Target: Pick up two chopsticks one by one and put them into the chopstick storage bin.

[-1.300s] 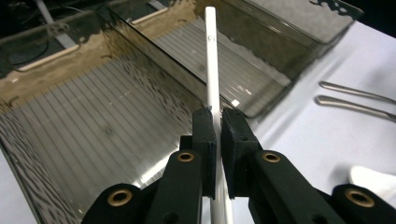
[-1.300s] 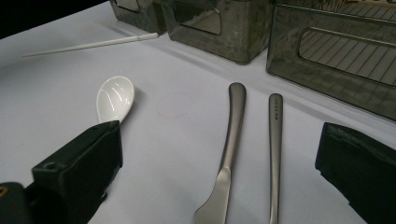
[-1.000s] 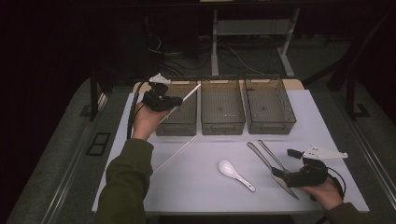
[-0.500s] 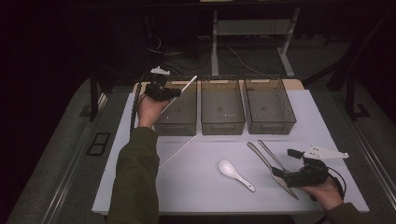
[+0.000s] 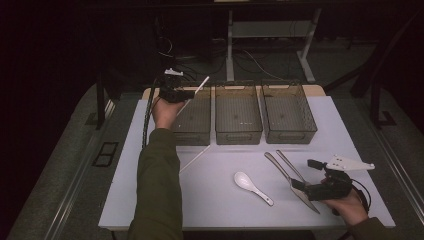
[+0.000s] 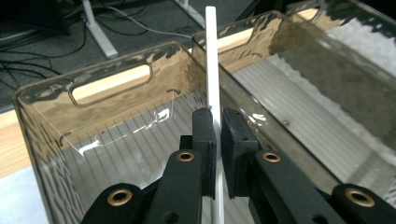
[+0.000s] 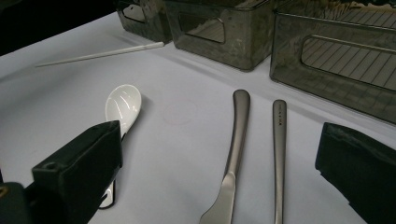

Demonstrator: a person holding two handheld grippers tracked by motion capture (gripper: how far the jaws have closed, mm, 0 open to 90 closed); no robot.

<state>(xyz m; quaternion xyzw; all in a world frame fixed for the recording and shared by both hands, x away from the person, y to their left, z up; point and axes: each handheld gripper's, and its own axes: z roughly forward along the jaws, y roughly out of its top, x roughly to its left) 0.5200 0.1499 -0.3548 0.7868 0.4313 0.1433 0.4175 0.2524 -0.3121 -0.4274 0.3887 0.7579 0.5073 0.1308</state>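
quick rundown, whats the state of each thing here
left gripper: shut on a white chopstick, held above the left bin
right gripper: open, low over the table
second chopstick: lying flat on the table
white spoon: lying flat, bowl up
two metal utensils: lying side by side
middle bin: upright, looks empty
right bin: upright, looks empty

We see a white table [image 5: 210, 200] bearing three bins [image 5: 238, 112], a chopstick [image 5: 194, 159], spoon [image 5: 252, 187], knife [image 5: 287, 175] and another utensil [image 7: 279, 154].
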